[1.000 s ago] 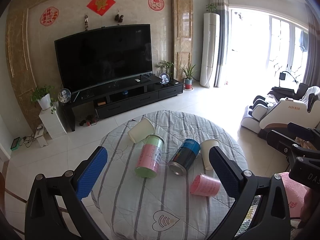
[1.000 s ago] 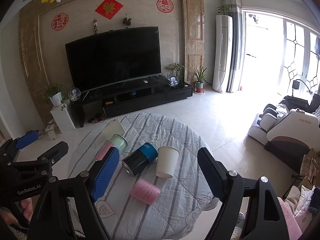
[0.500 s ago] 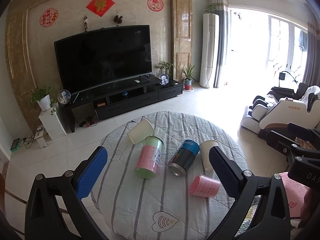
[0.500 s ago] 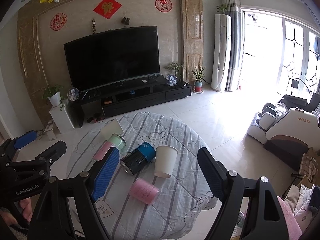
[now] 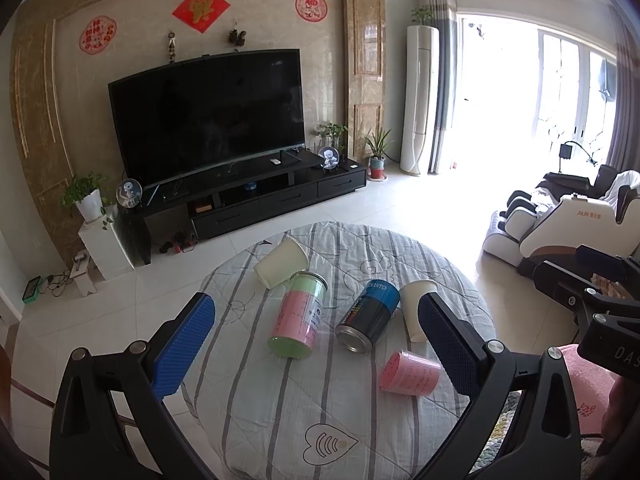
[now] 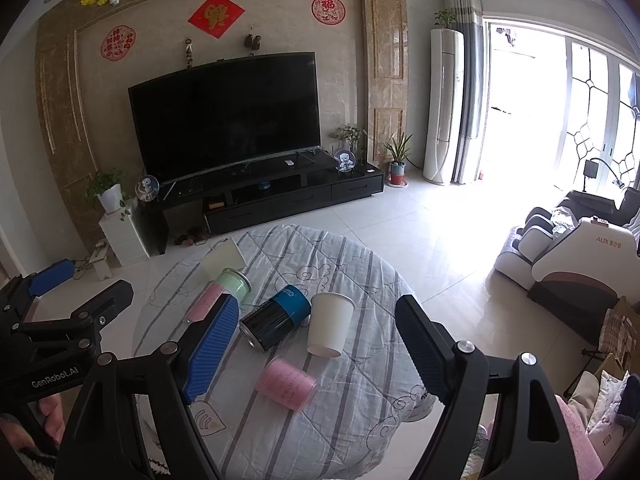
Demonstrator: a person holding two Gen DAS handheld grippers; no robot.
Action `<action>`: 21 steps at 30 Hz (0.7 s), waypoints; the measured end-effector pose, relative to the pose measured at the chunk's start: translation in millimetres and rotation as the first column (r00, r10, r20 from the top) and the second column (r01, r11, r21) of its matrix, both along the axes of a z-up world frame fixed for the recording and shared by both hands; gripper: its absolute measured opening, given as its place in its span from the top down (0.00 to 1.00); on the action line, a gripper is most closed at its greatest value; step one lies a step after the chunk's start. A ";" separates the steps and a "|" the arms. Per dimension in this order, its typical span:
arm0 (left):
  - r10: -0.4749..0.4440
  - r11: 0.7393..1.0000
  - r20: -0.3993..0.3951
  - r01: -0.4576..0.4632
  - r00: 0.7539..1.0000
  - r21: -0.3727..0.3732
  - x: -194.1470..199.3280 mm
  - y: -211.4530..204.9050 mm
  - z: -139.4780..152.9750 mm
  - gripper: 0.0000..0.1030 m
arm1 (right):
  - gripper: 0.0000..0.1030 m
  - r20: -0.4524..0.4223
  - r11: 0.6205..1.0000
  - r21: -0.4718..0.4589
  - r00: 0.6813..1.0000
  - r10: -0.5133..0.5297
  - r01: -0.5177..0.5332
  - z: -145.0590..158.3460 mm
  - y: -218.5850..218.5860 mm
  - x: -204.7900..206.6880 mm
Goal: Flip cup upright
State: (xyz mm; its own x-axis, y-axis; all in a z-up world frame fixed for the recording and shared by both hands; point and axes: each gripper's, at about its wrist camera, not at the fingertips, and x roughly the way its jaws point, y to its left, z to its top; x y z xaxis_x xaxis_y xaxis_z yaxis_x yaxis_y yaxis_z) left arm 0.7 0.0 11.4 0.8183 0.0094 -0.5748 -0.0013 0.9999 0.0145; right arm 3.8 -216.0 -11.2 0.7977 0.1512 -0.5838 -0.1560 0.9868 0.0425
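On a round table with a striped grey cloth (image 5: 248,412) (image 6: 360,412) lie several containers. A white paper cup (image 5: 412,308) (image 6: 330,328) stands upside down at the right. A cream cup (image 5: 282,262) (image 6: 222,260) lies on its side at the far edge. A pink cup (image 5: 410,374) (image 6: 286,384) lies on its side nearest me. A pink-and-green can (image 5: 298,316) (image 6: 228,288) and a blue-and-black can (image 5: 370,316) (image 6: 276,318) lie between them. My left gripper (image 5: 316,342) and right gripper (image 6: 316,346) hover open and empty above the near side.
A black TV stand (image 5: 256,200) with a large TV (image 5: 208,116) stands beyond the table across tiled floor. A massage chair (image 5: 560,224) is at the right. The right gripper shows at the right edge of the left wrist view (image 5: 600,300).
Both grippers have drifted very slightly; the objects on the table have not moved.
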 end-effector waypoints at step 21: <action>0.002 1.000 -0.243 0.002 0.970 0.015 25.3 -11.3 -52.4 0.00 | 0.20 -0.258 0.999 0.034 0.966 0.026 -0.018 -52.7 -6.0 28.3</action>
